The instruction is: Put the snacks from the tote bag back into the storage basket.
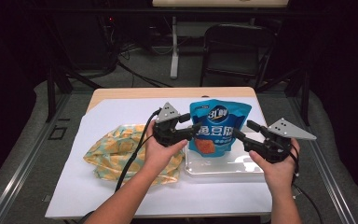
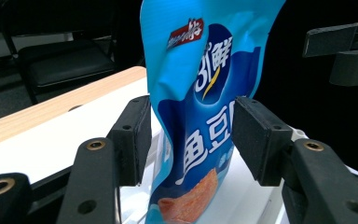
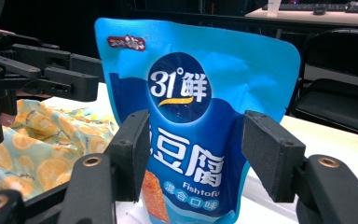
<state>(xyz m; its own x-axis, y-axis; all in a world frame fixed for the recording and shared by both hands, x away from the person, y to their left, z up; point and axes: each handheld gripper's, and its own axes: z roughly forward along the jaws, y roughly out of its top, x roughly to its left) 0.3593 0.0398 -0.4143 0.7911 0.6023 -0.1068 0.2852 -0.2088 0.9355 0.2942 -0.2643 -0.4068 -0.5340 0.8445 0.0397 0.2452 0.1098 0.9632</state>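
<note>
A blue snack pouch [image 1: 217, 125] stands upright in a clear shallow tray [image 1: 223, 169]. My left gripper [image 1: 192, 125] is at the pouch's left edge and my right gripper [image 1: 244, 131] is at its right edge, both pointing inward. In the left gripper view the pouch [image 2: 200, 93] rises between the spread jaws of the left gripper [image 2: 191, 137], with no pad pressing on it. In the right gripper view the pouch [image 3: 186, 102] faces me between the wide jaws of the right gripper [image 3: 196, 151]. Each gripper stands open.
A crumpled cloth with a lemon print [image 1: 116, 150] lies left of the tray, under my left forearm. A white sheet [image 1: 121, 198] covers the wooden table [image 1: 168, 92]. A dark chair [image 1: 235, 46] stands beyond the table's far edge.
</note>
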